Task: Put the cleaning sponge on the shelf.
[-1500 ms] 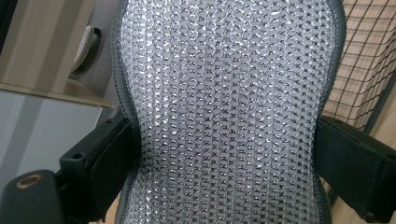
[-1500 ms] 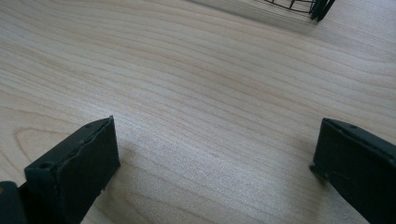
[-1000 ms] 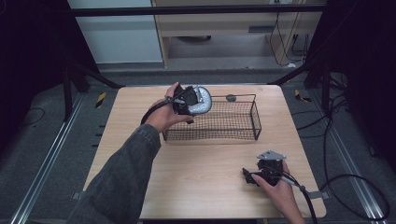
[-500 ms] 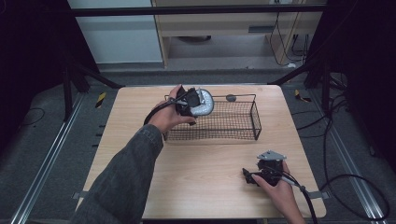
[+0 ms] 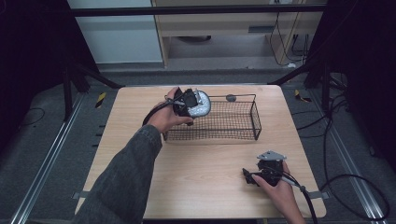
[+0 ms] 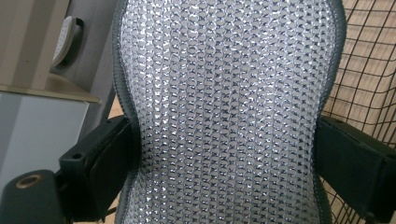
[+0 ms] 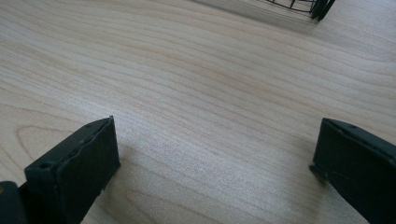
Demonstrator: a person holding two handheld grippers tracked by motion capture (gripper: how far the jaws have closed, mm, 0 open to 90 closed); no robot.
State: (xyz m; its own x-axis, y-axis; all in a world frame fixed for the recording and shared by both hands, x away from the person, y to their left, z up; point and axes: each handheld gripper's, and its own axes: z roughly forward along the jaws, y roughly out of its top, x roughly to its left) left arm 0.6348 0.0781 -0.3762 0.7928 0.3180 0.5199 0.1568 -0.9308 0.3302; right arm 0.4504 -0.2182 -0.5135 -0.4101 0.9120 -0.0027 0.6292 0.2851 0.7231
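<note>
Left claw (image 5: 192,103): clamped on silver mesh pad (image 5: 201,103), held above wire basket's (image 5: 233,135) left end | basket: far-centre of surface (image 5: 196,172) | right claw (image 5: 248,176): jaws wide apart, resting near right front corner.

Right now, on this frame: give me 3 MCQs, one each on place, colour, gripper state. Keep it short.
1. Where is the mesh pad?
A. flat on the table
B. at the wire basket's left end, held above its rim
C. by the person's right hand

2. The pad's surface is:
A. silver-grey
B. red
C. green

3. The right gripper is:
A. shut on the pad
B. shut on the basket
C. open over bare table

Key: B, the left gripper holds it there in the high view; A, shiny silver weave; C, jaws apart with wood between them in the right gripper view.
</note>
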